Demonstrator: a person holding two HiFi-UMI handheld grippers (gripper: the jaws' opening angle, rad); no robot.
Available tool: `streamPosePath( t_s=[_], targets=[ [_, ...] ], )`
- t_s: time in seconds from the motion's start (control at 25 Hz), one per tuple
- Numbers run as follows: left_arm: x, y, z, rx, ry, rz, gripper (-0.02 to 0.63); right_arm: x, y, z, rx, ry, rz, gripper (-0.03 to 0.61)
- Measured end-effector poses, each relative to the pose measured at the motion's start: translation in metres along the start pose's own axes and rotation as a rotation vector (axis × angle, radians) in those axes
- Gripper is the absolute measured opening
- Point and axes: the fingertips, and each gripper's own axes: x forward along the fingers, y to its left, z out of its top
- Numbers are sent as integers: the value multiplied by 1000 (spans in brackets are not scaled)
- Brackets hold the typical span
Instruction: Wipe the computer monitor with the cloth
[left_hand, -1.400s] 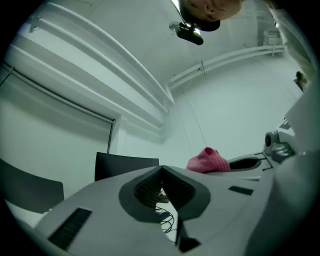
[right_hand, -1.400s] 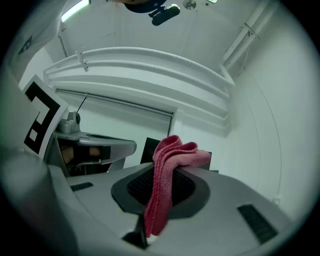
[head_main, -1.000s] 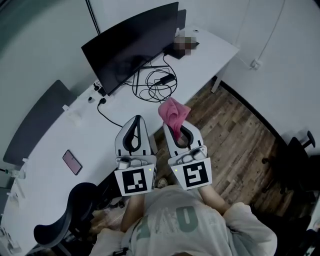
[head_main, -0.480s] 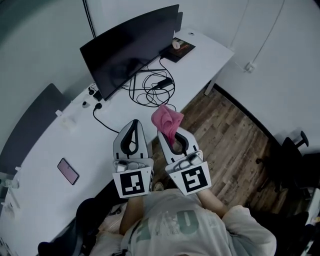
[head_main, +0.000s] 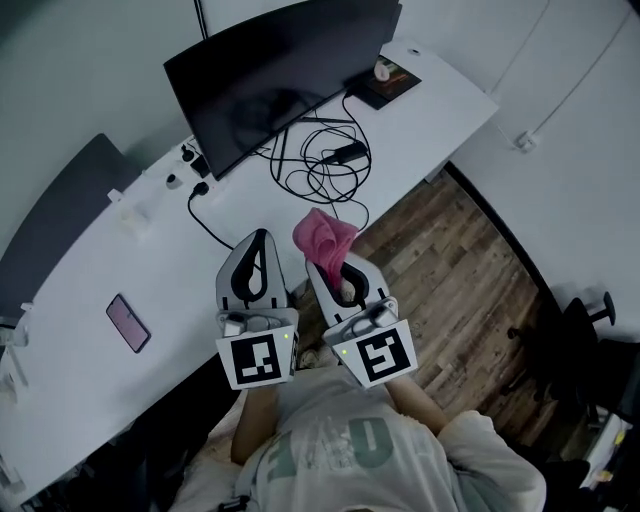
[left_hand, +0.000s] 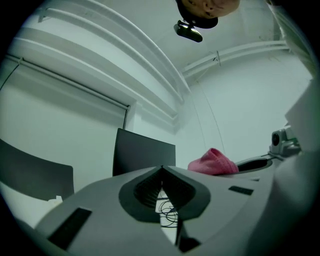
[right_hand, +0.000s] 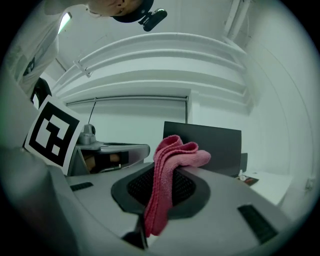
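Computer monitor (head_main: 270, 80): one, dark screen, upright at the back of the white desk (head_main: 430, 110); not yet touched.

Phone (head_main: 127, 322): one, flat on the desk, well left of the monitor and nearer the person.

Left hand-held gripper (head_main: 259, 238): one, in front of the monitor, well apart from it; jaws pressed together on nothing.

Right hand-held gripper (head_main: 318, 268): one, just right of the left one; jaws pinching the cloth (head_main: 322, 233). Cloth: one, pink, bunched, top fold above the jaws and a tail hanging below; well apart from the monitor.

Cables (head_main: 325, 165): a loose tangle on the desk between the monitor and the cloth; number of leads probably two or three, too knotted to count.

Dark pad (head_main: 385, 82): one, right of the monitor.

Risks:
- Cloth is held by a narrow fold, so pressure on the screen could drag it free.
- A low approach could snag the cables.
- A hard push might tilt the monitor.
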Motion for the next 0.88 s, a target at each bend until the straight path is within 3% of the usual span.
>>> streamPosePath(
  t_s=[0.28, 0.88],
  targets=[
    [49, 34, -15, 54, 19, 168, 14, 68, -35, -7, 33, -32, 169, 57],
    [213, 10, -28, 96, 43, 364, 15, 162, -189, -19, 85, -41, 365, 57]
  ],
)
